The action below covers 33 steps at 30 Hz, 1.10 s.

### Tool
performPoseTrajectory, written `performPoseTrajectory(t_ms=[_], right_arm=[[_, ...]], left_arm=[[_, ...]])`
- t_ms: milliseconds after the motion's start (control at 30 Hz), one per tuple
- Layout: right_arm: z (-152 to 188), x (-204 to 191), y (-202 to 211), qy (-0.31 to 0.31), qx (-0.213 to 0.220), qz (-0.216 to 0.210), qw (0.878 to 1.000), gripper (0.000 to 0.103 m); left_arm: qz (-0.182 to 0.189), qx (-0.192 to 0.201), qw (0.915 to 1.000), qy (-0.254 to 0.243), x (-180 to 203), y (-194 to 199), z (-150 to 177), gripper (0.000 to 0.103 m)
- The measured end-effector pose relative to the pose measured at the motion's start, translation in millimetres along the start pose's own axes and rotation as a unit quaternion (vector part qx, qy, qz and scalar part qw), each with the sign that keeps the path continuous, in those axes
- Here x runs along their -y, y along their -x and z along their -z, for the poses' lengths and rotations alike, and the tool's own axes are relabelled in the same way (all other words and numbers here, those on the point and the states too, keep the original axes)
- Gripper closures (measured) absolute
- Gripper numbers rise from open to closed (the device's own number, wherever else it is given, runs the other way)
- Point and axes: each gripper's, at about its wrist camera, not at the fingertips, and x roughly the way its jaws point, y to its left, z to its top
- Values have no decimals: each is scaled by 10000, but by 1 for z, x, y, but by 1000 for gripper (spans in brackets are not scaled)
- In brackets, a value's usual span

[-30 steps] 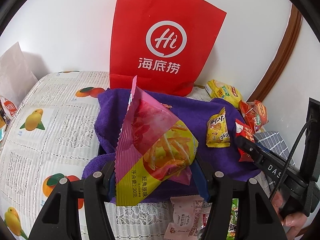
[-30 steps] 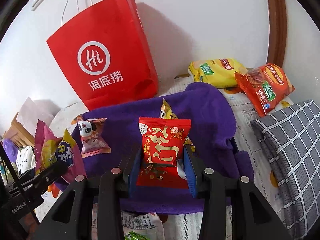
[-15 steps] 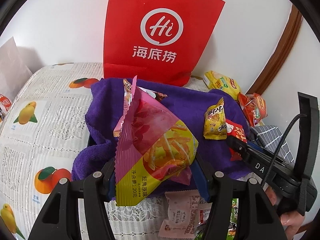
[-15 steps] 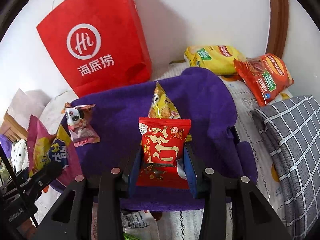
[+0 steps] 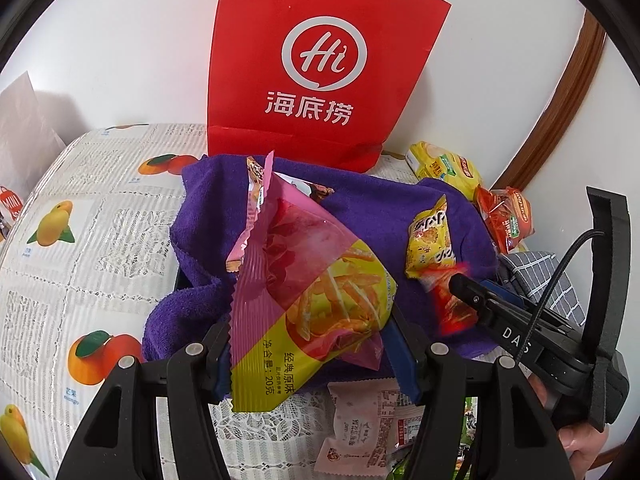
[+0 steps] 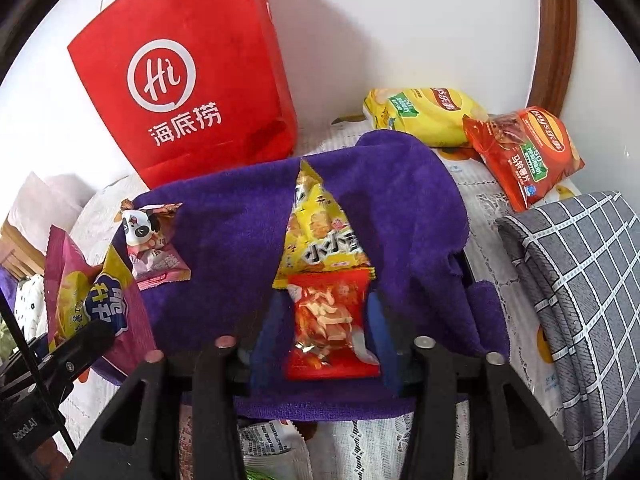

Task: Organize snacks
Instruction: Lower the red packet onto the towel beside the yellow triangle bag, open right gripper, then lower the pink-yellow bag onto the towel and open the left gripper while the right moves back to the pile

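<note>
Snacks, loose, gathered on a purple towel (image 6: 248,240) draped over a dark container whose rim barely shows; whether the packets lie inside it cannot be told.

- Yellow triangular packet (image 6: 320,236): centre of the towel, its lower edge touching the red packet.
- Red packet (image 6: 330,326): blurred, lying between the blue pads of the right gripper (image 6: 324,340). The jaws have just been opening and the pads stand apart from it.
- Panda-print pink packet (image 6: 154,240): on the towel at 9 o'clock in the right wrist view.
- Pink-and-yellow fries bag (image 5: 308,292): upright, clamped at mid width in the left gripper (image 5: 308,356), above the towel's near edge.
- Yellow chip bag (image 6: 424,114) and orange-red chip bag (image 6: 524,152): off the towel at 1 to 2 o'clock, touching each other, near the wall.
- Red paper carrier bag (image 5: 320,64): standing at 12 o'clock behind the towel; contents not visible.
- Pale pink sachets (image 5: 360,420): on the fruit-print tablecloth (image 5: 80,220) at 6 o'clock.
- Grey checked cloth (image 6: 580,300): folded, at 3 o'clock.
</note>
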Motion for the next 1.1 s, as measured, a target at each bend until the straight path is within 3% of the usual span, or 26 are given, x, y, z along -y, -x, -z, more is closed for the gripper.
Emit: performPoseTrajectory(t_ms=[600,733,1100], right_arm=[[-4,6,6,-191,126,-34,9997,49],[-4,8,9,-240,163,-69,9996,49],[-4,7,18,-295,278,-187,9990,49]], left_arm=[[283,52,9994,174,-4,4,-1,42],[562,-3,9978,362,-9,4,-2,42],[562,256,9973,405,-5,-2,2,42]])
